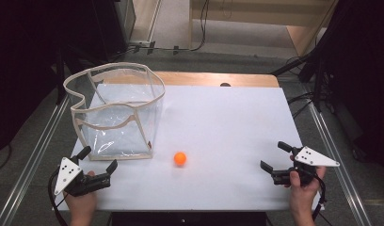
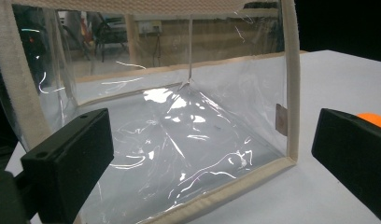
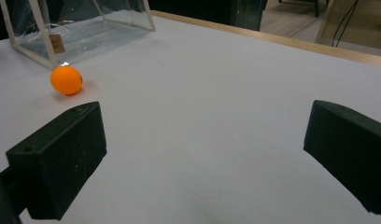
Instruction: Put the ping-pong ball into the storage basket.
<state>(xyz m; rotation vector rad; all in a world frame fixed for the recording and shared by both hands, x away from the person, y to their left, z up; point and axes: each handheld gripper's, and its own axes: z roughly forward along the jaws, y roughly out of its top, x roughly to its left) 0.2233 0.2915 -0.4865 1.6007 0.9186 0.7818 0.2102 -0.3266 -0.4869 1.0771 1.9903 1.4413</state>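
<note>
Orange ball (image 1: 180,158) lies beside clear bag (image 1: 116,113); both tools, left (image 1: 99,160) and right (image 1: 276,157), gape apart, empty.

Small orange ball (image 2: 373,119): in left gripper view, mostly hidden behind the right black jaw; only its top shows. Clear plastic bag with beige fabric trim (image 2: 179,140): top and left cut off by picture edge there; in right gripper view only its near corner (image 3: 53,44) shows. Small tag on its seam (image 2: 281,120): print too small to read.

Clear bag (image 1: 116,113) beside ball (image 1: 180,158)
</note>
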